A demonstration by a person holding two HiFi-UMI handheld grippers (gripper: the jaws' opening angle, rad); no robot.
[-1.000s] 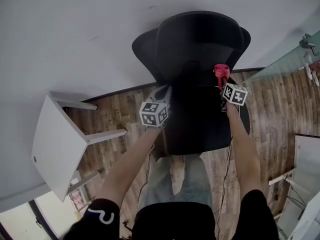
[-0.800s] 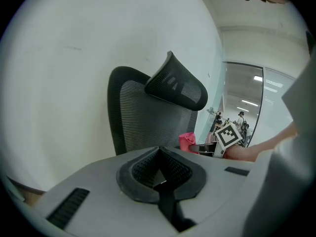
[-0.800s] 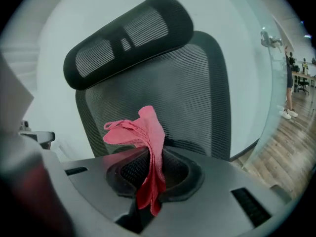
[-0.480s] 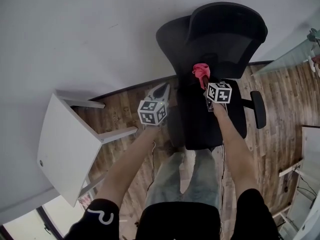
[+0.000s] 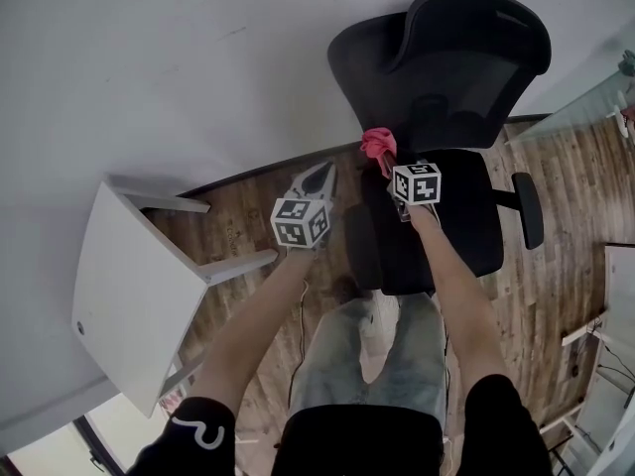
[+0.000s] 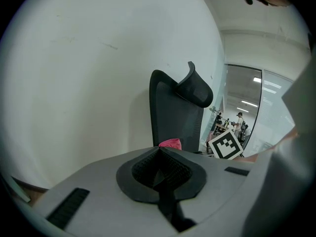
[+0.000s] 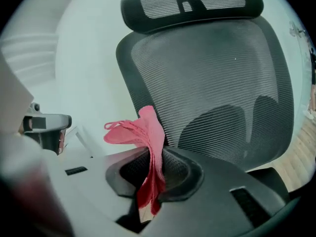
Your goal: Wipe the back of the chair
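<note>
Right tongs (image 7: 155,157) are clamped on a pink cloth (image 7: 148,132). The folded fabric runs down through the closed jaws and fans out above the tips. The cloth sits right at the lower left edge of the black mesh office chair's (image 5: 446,77) backrest (image 7: 212,83), on its seat-facing side. Can't tell if it is actually touching the mesh. The headrest (image 7: 190,4) is well above the cloth.

Left tongs (image 6: 159,154) are fully closed, tips meeting, with nothing between them. They're held off to the chair's left over the wood floor (image 5: 238,216), clear of the chair and near the right tongs. From the left gripper view the chair is in side profile against the white wall (image 6: 89,73), and the cloth peeks just over the jaw tips in front of the backrest.

The seat (image 5: 446,236) faces the person, and the right forearm (image 5: 451,286) crosses above it. A white side table (image 5: 119,286) stands well off to the left.
</note>
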